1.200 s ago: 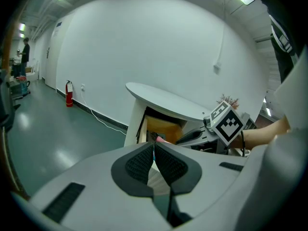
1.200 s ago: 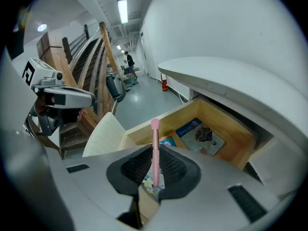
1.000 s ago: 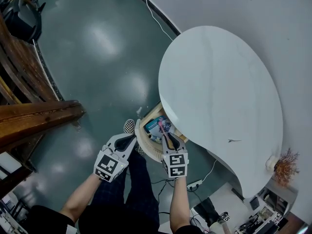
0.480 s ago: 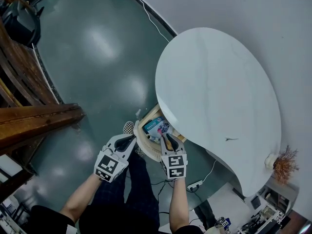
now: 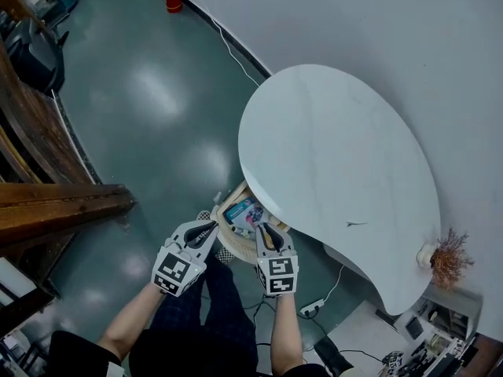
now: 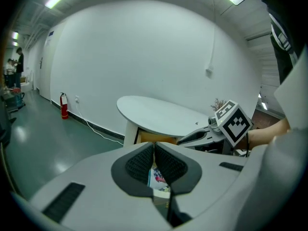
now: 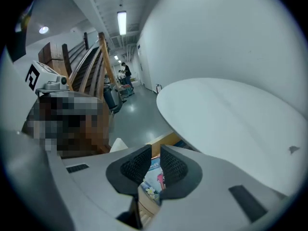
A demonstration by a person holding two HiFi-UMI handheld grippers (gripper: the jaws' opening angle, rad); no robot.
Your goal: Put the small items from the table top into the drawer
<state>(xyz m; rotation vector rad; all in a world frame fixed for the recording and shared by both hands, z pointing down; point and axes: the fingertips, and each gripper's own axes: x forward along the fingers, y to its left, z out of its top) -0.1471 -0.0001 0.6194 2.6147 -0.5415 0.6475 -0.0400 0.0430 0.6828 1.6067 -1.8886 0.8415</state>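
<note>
well, in the head view the white table top fills the right half of the frame and looks bare, apart from one tiny dark speck near its lower right edge; i cannot tell whether that is an item or just a mark. the drawer stands pulled out under the table's near edge at lower centre, with a blue packet and other small things lying inside. the left gripper and right gripper hover side by side just below the drawer, touching nothing.

in the left gripper view the pads meet at their tips with nothing between them, and the drawer's contents show low in the frame behind them.

in the right gripper view the pads stand a narrow slit apart and empty, with the packet visible beyond.

by my reading the moving of items is done or nearly so; what remains is checking that speck and perhaps pushing the drawer shut.
</note>
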